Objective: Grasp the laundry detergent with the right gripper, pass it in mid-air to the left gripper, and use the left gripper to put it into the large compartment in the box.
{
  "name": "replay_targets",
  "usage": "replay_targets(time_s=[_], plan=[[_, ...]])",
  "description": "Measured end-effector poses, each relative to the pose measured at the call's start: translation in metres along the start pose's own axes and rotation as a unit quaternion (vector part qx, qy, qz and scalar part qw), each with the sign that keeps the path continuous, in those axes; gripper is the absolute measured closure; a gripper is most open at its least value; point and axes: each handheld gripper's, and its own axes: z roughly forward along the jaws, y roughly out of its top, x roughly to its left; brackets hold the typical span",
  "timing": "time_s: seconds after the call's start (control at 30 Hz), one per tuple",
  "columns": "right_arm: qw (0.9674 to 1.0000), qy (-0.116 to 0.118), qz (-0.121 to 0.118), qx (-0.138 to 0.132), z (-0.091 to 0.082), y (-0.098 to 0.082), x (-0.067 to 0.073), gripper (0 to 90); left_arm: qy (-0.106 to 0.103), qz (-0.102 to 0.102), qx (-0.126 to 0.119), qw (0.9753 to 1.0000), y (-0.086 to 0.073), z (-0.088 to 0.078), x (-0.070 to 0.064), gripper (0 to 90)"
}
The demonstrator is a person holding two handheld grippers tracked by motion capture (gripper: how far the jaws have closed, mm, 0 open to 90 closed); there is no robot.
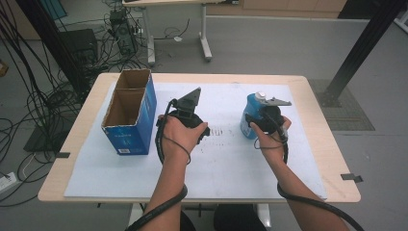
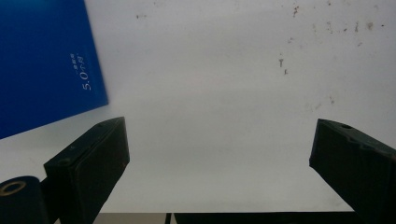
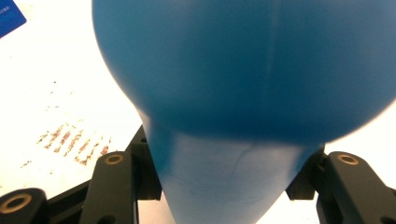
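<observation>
The tall blue cardboard box (image 1: pixel 131 115) stands open-topped at the left of the white sheet (image 1: pixel 226 168), split into 2 compartments; I can see brown inner walls in both and nothing lying in either.

My right claw (image 1: pixel 262 118) is pinched on the blue plastic bottle (image 1: pixel 251 115), which stands just right of the sheet's middle. In the right gripper view my 2 black jaws press the bottle's (image 3: pixel 243 93) narrower part from either side, and its wide rounded body swells out beyond them. From the high view the bottle stands upright, long axis vertical, its pale cap (image 1: pixel 260 96) on top.

My left claw (image 1: pixel 192 118) hangs over the middle of the sheet, near the box, jaws spread wide with bare white sheet (image 2: pixel 219 116) between them and the box's blue wall (image 2: pixel 42 60) off to one side.

The sheet covers most of a light wooden table (image 1: pixel 317 110) and carries small brown specks (image 3: pixel 74 140). Beyond lie grey floor (image 1: pixel 269 43), tangled black cables (image 1: pixel 43 96) and another table's legs (image 1: pixel 204 33).
</observation>
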Motion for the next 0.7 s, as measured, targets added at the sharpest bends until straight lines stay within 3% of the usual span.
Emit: replay_targets(time_s=[0.7], plan=[[1.0, -0.002, 0.001, 0.003, -0.0004, 0.0005, 0.0003, 44.4, -0.003, 0.0, -0.003, 1.0, -0.0009, -0.0011, 0.0013, 5.2]])
